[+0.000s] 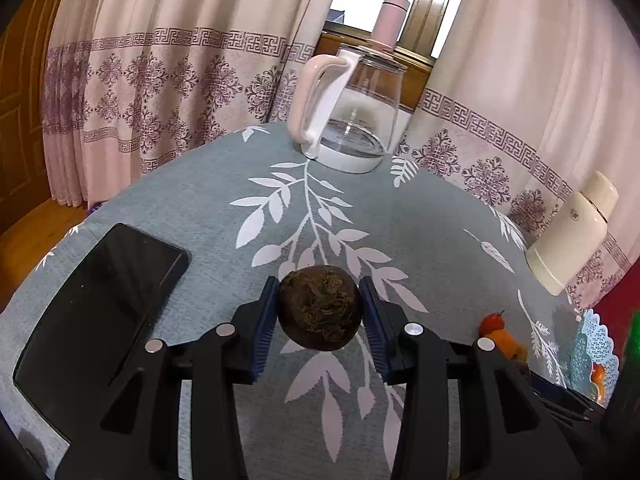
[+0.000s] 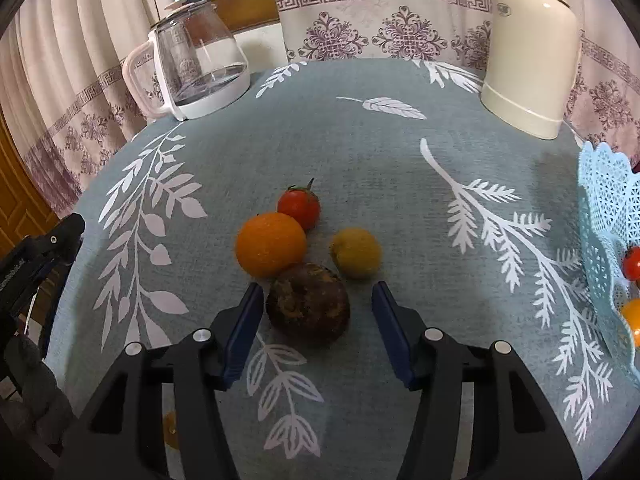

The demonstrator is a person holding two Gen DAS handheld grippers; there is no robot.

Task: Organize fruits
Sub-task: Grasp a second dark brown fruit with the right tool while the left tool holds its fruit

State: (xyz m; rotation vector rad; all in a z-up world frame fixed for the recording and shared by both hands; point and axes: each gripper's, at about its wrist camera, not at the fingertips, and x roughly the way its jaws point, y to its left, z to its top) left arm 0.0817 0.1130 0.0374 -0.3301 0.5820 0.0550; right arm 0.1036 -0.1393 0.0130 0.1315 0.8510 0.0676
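Nearest in the left wrist view, the left gripper [image 1: 320,310] is clenched on one dark brown fruit [image 1: 319,307], both blue pads pressing its sides and lifting it clear of the tablecloth [image 1: 224,184]. One black phone [image 1: 100,304] lies flat just to its left.

Over in the right wrist view, the right gripper [image 2: 318,312] tilts steeply down with its jaws around a second dark fruit [image 2: 308,305] that sits on the cloth; the left pad is almost at the fruit, the right pad stands clear of it, so nothing is gripped there.

Just beyond sit three more fruits: one orange [image 2: 271,244] touching the dark fruit, one yellow fruit [image 2: 355,253] beside it, one red tomato [image 2: 299,205] behind the orange.

At the right edge, one pale blue basket [image 2: 608,216] holds a tomato and an orange piece.

Farthest back stand one glass kettle [image 2: 200,64] and one cream flask [image 2: 532,56].
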